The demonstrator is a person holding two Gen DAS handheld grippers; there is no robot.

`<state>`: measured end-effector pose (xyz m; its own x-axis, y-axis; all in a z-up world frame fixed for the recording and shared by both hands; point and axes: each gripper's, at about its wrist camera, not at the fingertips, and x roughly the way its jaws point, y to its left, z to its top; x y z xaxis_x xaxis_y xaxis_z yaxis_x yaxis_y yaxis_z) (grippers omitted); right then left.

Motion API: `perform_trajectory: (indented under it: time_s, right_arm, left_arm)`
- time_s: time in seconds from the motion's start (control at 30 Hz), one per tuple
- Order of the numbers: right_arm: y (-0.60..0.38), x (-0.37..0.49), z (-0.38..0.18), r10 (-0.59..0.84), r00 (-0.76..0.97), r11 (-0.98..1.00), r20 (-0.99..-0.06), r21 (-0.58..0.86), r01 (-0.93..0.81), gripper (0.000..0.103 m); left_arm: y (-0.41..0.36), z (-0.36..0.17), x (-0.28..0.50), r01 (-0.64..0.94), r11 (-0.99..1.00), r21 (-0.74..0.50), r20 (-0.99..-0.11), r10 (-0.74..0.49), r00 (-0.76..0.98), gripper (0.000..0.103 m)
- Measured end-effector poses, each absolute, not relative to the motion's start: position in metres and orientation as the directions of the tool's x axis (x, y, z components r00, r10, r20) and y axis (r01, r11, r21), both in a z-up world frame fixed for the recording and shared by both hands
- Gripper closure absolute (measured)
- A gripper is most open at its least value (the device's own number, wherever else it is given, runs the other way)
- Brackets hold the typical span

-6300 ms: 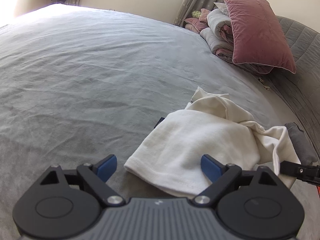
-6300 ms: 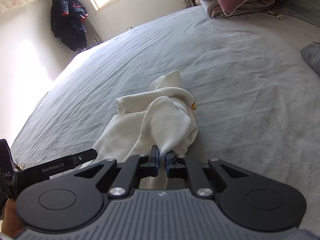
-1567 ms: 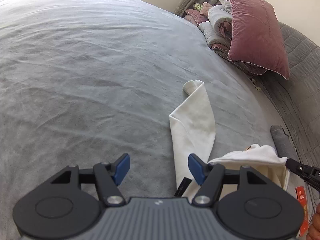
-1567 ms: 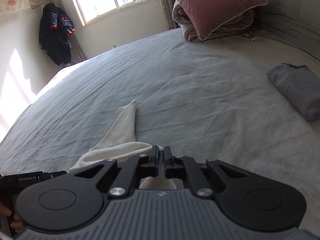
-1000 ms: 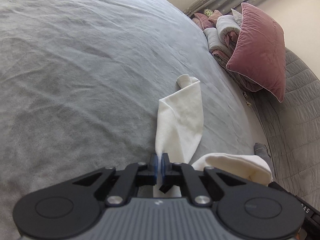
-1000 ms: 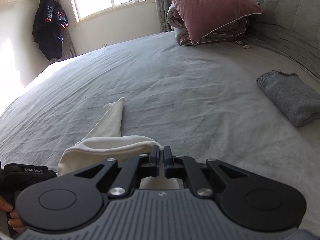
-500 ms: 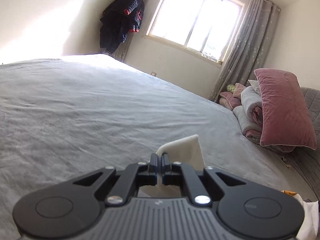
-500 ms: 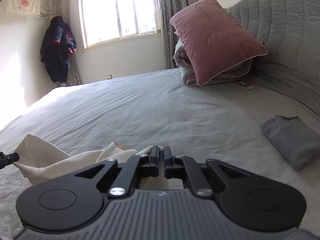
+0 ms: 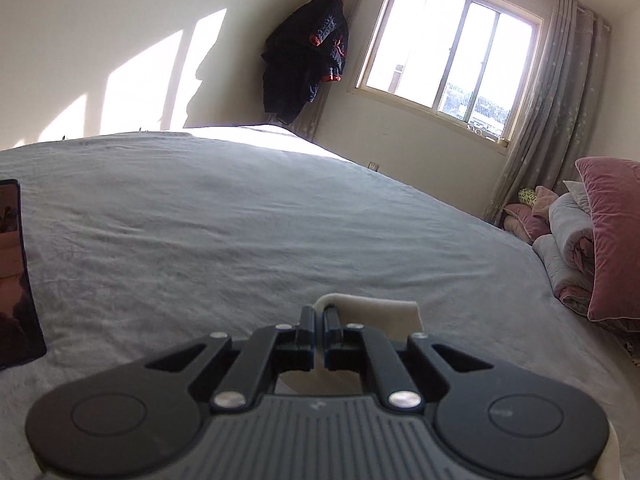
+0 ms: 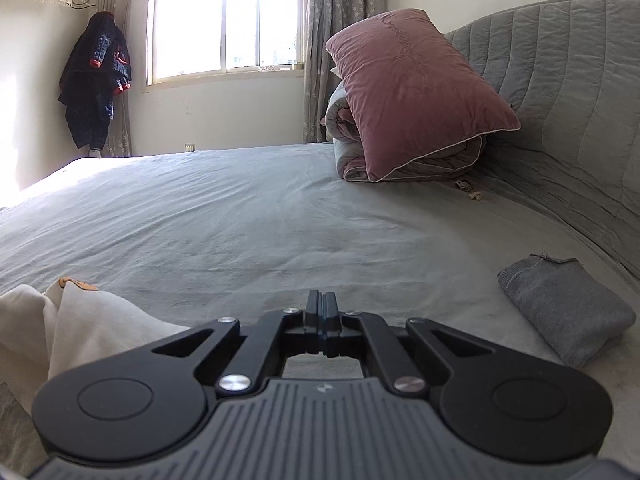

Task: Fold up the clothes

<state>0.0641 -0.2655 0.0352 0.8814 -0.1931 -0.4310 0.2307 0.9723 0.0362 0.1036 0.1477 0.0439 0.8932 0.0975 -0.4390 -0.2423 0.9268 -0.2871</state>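
Above the bed (image 9: 240, 220), both grippers pinch the white garment (image 9: 376, 308).

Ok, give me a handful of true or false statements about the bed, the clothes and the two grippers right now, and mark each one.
1. The left gripper is shut on the white garment. True.
2. The grey folded garment lies to the right of the right gripper. True.
3. The pink pillow lies flat in the middle of the bed. False: it leans on rolled bedding by the headboard.
4. The right gripper is wide open. False: its jaws are closed.
5. A dark jacket hangs beside the window. True.
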Motion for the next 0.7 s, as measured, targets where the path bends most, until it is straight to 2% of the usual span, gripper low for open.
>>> perform_trajectory:
  time_s: [0.1,0.17,0.2,0.23,0.27,0.3,0.37,0.53,0.7]
  right_arm:
    - [-0.281,0.064,0.028,-0.131,0.867,0.966,-0.481,0.134,0.220,0.101]
    - [-0.288,0.064,0.023,-0.079,0.853,0.957,-0.517,0.200,0.210,0.090]
    - [-0.289,0.064,0.020,-0.057,0.842,0.951,-0.536,0.227,0.209,0.089]
    - [-0.290,0.064,0.017,-0.034,0.831,0.945,-0.555,0.252,0.207,0.088]
    - [-0.291,0.065,0.014,-0.014,0.821,0.940,-0.570,0.272,0.205,0.084]
    - [-0.291,0.066,0.011,0.003,0.812,0.936,-0.584,0.288,0.203,0.073]
    - [-0.288,0.067,0.008,0.020,0.803,0.932,-0.595,0.302,0.201,0.058]
    - [-0.279,0.069,0.002,0.118,0.778,0.913,-0.618,0.375,0.159,0.058]
    - [-0.274,0.065,-0.002,0.358,0.731,0.803,-0.581,0.591,0.076,0.058]
  left_arm:
    - [0.143,0.039,0.105,-0.216,0.926,-0.309,-0.474,0.047,0.879,0.096]
    - [0.138,0.035,0.105,-0.199,0.928,-0.315,-0.496,0.017,0.868,0.083]
    - [0.137,0.034,0.105,-0.189,0.926,-0.328,-0.510,-0.004,0.860,0.072]
    - [0.136,0.032,0.105,-0.180,0.923,-0.340,-0.522,-0.026,0.852,0.068]
    - [0.134,0.031,0.105,-0.171,0.921,-0.351,-0.533,-0.046,0.845,0.068]
    - [0.133,0.029,0.104,-0.162,0.918,-0.362,-0.542,-0.066,0.838,0.068]
    - [0.130,0.026,0.104,-0.143,0.912,-0.385,-0.558,-0.106,0.823,0.064]
    - [0.113,0.013,0.105,-0.061,0.881,-0.470,-0.579,-0.256,0.774,0.060]
    - [0.091,-0.005,0.108,-0.006,0.857,-0.515,-0.605,-0.358,0.711,0.059]
